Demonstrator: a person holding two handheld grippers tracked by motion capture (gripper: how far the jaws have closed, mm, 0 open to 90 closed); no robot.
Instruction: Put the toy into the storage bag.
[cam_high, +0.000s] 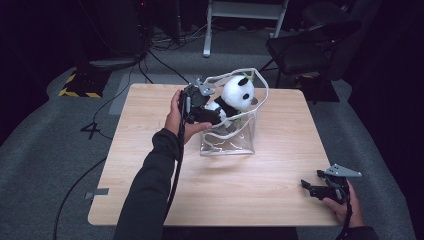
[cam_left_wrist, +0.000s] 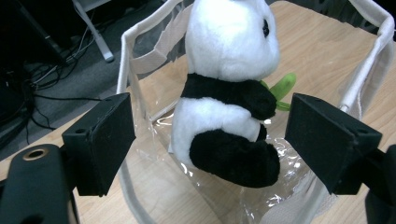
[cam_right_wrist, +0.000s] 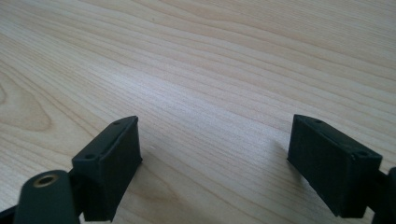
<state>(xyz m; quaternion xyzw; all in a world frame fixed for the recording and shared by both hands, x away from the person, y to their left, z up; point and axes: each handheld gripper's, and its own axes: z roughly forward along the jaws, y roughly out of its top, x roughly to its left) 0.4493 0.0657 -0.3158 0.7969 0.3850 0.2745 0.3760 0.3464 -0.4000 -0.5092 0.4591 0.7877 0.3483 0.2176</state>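
Under both grippers spreads the pale wooden table (cam_high: 260, 190). Right in front of the left gripper (cam_high: 212, 116), at the far middle of the top, stands a clear plastic bag (cam_high: 235, 145) with white fabric trim and loop handles, its mouth open upward. Inside it sits a panda plush (cam_left_wrist: 229, 93): white head and belly, black arms and legs, a green leaf at its chest, its head rising above the bag's rim. The left gripper's jaws stand wide apart, one on each side of the panda and the near bag wall, not pressing on either. Its forearm reaches in from the near edge, hand wrapped around the body. The right gripper (cam_high: 311, 186) rests low at the near right corner, well apart from the bag, jaws wide over bare wood.
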